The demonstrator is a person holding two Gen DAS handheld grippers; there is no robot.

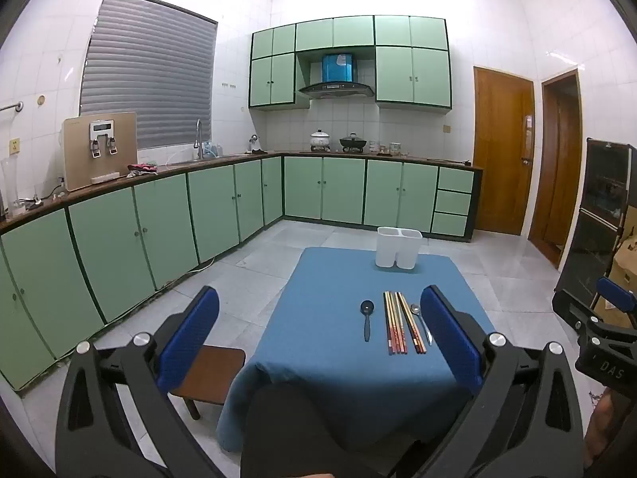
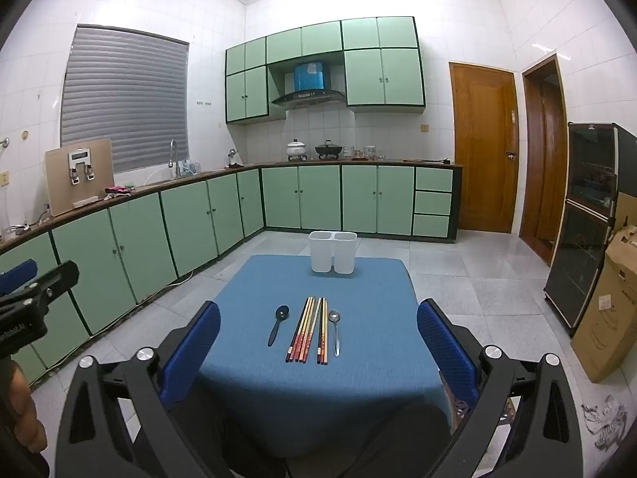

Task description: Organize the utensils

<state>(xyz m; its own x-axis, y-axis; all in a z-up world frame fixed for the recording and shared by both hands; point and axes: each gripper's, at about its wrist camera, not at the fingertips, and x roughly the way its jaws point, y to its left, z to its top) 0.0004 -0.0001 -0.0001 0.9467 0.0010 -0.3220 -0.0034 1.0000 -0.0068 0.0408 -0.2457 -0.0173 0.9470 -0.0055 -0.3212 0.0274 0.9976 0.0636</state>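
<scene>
A blue-clothed table [image 1: 338, 358] [image 2: 358, 374] holds a black spoon [image 1: 366, 318] [image 2: 277, 327], a row of several chopsticks [image 1: 400, 324] [image 2: 308, 328] and a metal spoon [image 1: 421, 320] [image 2: 335, 328]. A white two-compartment utensil holder [image 1: 398, 247] [image 2: 333, 251] stands empty at the table's far edge. My left gripper [image 1: 318, 302] is open and empty, held above the near left part of the table. My right gripper [image 2: 318, 314] is open and empty, above the near edge, facing the utensils.
A brown stool [image 1: 209, 374] stands left of the table. Green cabinets [image 1: 159, 223] run along the left and back walls. A dark glass cabinet [image 2: 589, 223] and a cardboard box [image 2: 609, 310] stand at the right.
</scene>
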